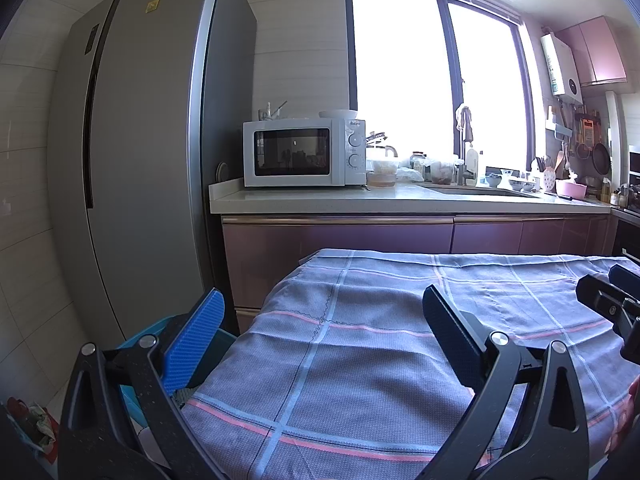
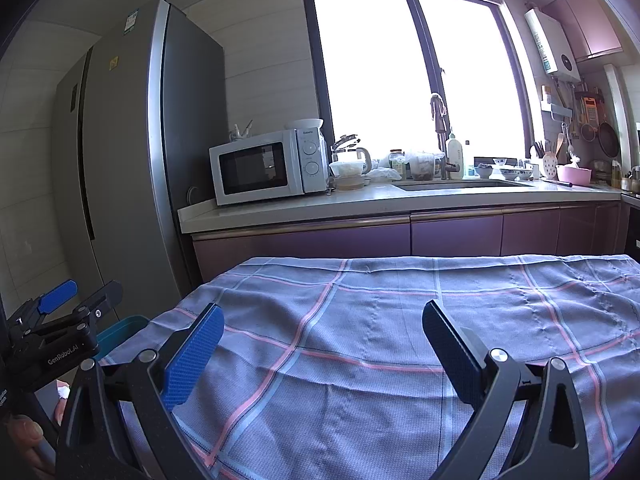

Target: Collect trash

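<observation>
L gripper [image 1: 320, 328] released, empty | R gripper [image 2: 320, 344] released, empty | table cloth [image 2: 360, 320]: no trash seen | teal bin [image 1: 140, 344] off table's left edge | progress: prob. done or unstarted, can't tell

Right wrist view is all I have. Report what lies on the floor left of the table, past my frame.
Observer: Left wrist view shows a crumpled red and green bundle on the floor tiles near the wall; what it is, I cannot tell.
Operator: Give me the bin's position relative to the left gripper.
Observer: The teal bin sits directly behind the left gripper's left finger, against the edge of the checked cloth.
Operator: State what the left fingers hold.
Observer: Nothing; they are spread wide, with only bare cloth between them.
</observation>
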Tool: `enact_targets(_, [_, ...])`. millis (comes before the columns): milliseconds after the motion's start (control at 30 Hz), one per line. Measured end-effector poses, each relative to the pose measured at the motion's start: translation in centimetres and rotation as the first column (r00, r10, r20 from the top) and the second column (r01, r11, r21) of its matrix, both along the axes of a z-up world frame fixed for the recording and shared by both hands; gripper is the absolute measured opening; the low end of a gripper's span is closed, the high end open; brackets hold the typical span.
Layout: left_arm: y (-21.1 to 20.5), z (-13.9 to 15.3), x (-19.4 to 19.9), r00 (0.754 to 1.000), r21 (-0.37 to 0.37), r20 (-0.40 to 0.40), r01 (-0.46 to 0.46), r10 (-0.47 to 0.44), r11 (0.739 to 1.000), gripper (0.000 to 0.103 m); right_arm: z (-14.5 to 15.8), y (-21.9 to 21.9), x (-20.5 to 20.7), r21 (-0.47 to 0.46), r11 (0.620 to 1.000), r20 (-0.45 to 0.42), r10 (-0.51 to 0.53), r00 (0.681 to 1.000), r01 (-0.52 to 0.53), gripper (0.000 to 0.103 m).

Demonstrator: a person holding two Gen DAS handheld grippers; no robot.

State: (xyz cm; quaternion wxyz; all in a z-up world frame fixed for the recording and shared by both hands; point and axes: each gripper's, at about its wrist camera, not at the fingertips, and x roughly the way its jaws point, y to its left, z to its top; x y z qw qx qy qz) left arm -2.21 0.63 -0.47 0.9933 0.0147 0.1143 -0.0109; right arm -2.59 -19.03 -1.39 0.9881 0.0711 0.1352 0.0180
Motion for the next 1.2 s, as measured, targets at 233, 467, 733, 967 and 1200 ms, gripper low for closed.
enact_targets(233, [-0.03,-0.02,-0.02,1.000,0.001,-0.001,-0.003,0.003,1.000,0.098,-0.08,-0.10,0.07,0.005,1.000,-0.002,-0.001,1.000,0.001,0.096])
enact_targets(467, [-0.09,-0.20,0.12,1.000,0.004,-0.003,-0.002,0.002,1.000,0.098,-0.03,-0.20,0.03,0.008,1.000,-0.002,-0.004,1.000,0.004,0.096])
enact_targets(733, [-0.18,-0.30,0.12,1.000,0.004,-0.005,-0.001,0.001,1.000,0.098,-0.03,-0.22,0.12,0.009,1.000,-0.002,-0.007,1.000,0.007,0.096])
enact_targets(967, [-0.20,-0.28,0.31,1.000,0.005,-0.005,-0.001,0.001,1.000,0.098,-0.06,-0.20,0.19,0.011,1.000,-0.004,-0.007,1.000,0.007,0.096])
enact_targets(1200, [-0.31,-0.46,0.49,1.000,0.006,-0.010,0.004,-0.004,1.000,0.098,-0.11,-0.34,0.25,0.014,1.000,-0.002,-0.007,1.000,0.007,0.096])
